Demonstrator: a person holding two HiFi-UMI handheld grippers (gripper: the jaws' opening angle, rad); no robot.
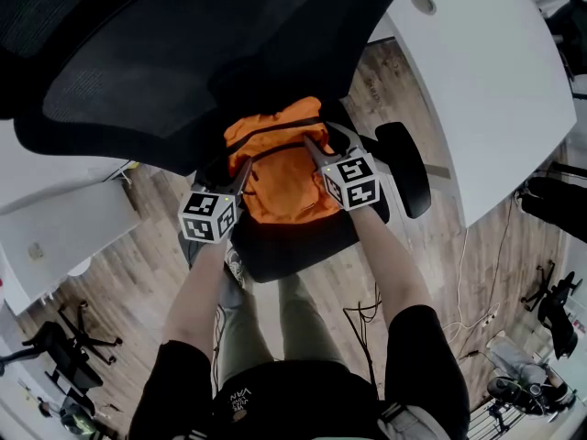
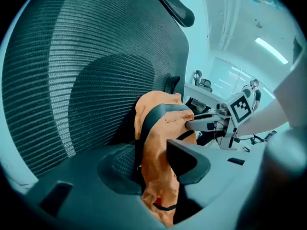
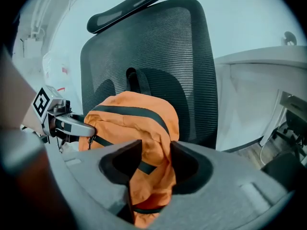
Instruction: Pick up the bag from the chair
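Note:
An orange bag [image 1: 284,180] with black straps lies on the seat of a black mesh office chair [image 1: 183,53], leaning against its backrest. My left gripper [image 1: 240,174] comes in at the bag's left side and my right gripper [image 1: 313,150] at its right. In the left gripper view, orange fabric of the bag [image 2: 154,145] is pinched between the jaws of the left gripper [image 2: 153,169]. In the right gripper view, a fold of the bag [image 3: 129,123] is likewise squeezed in the right gripper [image 3: 153,171]. Each gripper also shows in the other's view, touching the bag's upper part.
The chair's armrest [image 1: 410,168] juts out right of the bag, and the headrest [image 3: 125,6] tops the backrest. A white desk [image 1: 486,81] stands at the right and another white surface [image 1: 55,227] at the left. Cables [image 1: 477,319] lie on the wooden floor.

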